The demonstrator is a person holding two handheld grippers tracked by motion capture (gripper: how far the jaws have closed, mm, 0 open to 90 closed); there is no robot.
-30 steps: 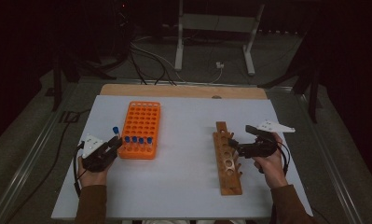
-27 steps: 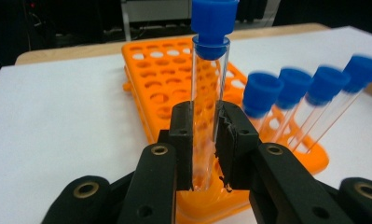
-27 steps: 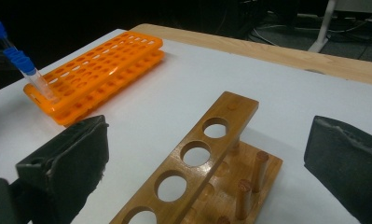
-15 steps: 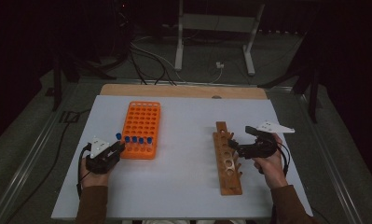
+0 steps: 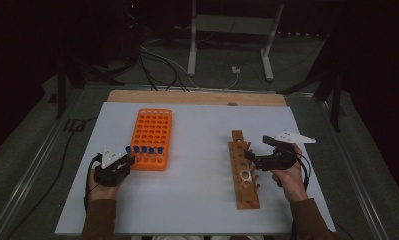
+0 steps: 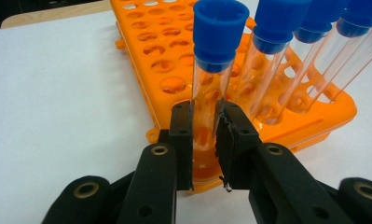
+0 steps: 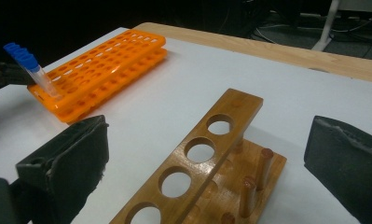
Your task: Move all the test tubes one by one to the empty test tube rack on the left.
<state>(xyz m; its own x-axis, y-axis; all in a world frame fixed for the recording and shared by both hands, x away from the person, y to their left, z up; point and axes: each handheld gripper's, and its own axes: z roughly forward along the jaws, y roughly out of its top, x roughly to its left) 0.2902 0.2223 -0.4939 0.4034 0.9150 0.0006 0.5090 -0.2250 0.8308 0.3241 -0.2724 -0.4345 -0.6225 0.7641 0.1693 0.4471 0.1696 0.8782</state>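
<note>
An orange tube rack (image 5: pixel 152 131) lies left of centre, with a row of several blue-capped clear tubes (image 5: pixel 147 150) along its near edge. My left gripper (image 5: pixel 123 163) is at the rack's near left corner. In the left gripper view it (image 6: pixel 204 135) is shut on the glass of the end tube (image 6: pixel 211 79), which stands upright in the corner hole of the rack (image 6: pixel 174 51). A wooden rack (image 5: pixel 243 172) with round holes and pegs lies on the right. My right gripper (image 5: pixel 251 156) stands open beside it, jaws wide apart over the wooden rack (image 7: pixel 207 144), holding nothing.
The white tabletop (image 5: pixel 197 125) has a wooden strip (image 5: pixel 197 97) along its far edge. Beyond it, cables and a metal stand (image 5: pixel 232 30) sit on the dark floor. The orange rack (image 7: pixel 104 65) and its tubes (image 7: pixel 27 63) appear far off in the right gripper view.
My left gripper has come down and slightly right with the tube, which now stands in the rack's corner hole in line with the others. The right gripper has barely moved.
</note>
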